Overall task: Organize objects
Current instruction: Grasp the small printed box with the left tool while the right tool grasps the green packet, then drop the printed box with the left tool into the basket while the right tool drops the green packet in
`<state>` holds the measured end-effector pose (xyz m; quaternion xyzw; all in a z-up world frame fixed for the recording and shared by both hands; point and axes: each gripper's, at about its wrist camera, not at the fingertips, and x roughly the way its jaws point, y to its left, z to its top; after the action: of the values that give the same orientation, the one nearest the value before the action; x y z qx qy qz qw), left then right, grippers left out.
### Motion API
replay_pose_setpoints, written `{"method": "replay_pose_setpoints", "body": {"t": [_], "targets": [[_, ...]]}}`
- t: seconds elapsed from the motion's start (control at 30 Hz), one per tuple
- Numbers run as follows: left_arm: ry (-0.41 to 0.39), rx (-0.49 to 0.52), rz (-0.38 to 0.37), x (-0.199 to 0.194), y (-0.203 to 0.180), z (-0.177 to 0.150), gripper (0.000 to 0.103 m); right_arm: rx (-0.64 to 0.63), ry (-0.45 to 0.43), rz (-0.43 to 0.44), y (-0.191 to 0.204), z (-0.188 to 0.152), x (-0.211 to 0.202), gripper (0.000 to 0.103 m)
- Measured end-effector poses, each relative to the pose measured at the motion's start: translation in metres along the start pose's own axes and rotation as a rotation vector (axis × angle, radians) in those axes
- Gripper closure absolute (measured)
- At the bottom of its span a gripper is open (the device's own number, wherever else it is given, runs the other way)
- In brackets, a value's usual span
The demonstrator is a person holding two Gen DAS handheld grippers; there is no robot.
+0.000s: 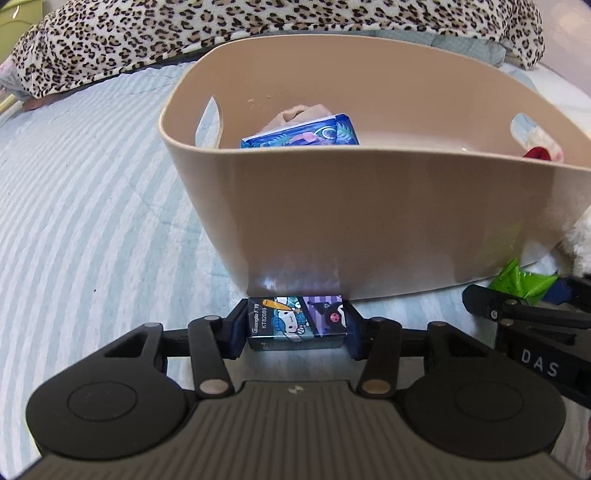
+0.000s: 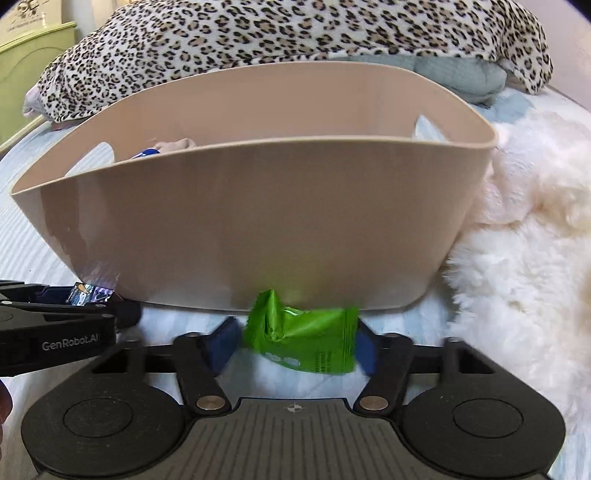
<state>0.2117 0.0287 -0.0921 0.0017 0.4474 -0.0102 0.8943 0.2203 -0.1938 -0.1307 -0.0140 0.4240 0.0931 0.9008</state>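
My left gripper (image 1: pixel 297 326) is shut on a small cartoon-printed box (image 1: pixel 297 321), held just in front of the near wall of a beige plastic basket (image 1: pixel 369 206). The basket holds a blue packet (image 1: pixel 306 134), a beige item and something red at its right end. My right gripper (image 2: pixel 295 341) is shut on a green snack packet (image 2: pixel 306 338), close to the same basket's (image 2: pixel 258 221) near wall. The right gripper also shows in the left wrist view (image 1: pixel 528 310), and the left gripper in the right wrist view (image 2: pixel 85 299).
The basket stands on a bed with a pale blue striped cover (image 1: pixel 92 184). A leopard-print blanket (image 2: pixel 295 33) lies behind it. A white fluffy item (image 2: pixel 524 236) lies against the basket's right side. A green cabinet (image 2: pixel 26 55) stands at far left.
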Motion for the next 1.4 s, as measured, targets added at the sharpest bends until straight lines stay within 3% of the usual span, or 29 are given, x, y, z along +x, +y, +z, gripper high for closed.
{"method": "replay_pose_setpoints", "body": {"t": [0.07,0.17,0.5,0.9,1.23,1.4], "targets": [[-0.002,-0.01,-0.005,-0.002,0.001,-0.001,0.051,0.0,-0.003,0.011,-0.002,0.0,-0.003,0.071],[-0.008,-0.016,-0.017,-0.012,0.003,-0.006,0.051,0.01,-0.004,0.028,-0.004,0.0,-0.01,0.081],[-0.114,0.039,-0.034,-0.071,0.0,-0.01,0.051,0.043,-0.063,0.089,-0.014,-0.007,-0.065,0.082],[-0.262,0.023,-0.027,-0.124,0.0,0.011,0.051,0.053,-0.244,0.142,-0.024,0.023,-0.141,0.082],[-0.35,0.051,0.017,-0.121,-0.011,0.068,0.051,0.044,-0.355,0.132,-0.029,0.082,-0.141,0.082],[-0.332,0.051,0.052,-0.098,-0.017,0.095,0.051,0.041,-0.35,0.123,-0.023,0.106,-0.121,0.082]]}}
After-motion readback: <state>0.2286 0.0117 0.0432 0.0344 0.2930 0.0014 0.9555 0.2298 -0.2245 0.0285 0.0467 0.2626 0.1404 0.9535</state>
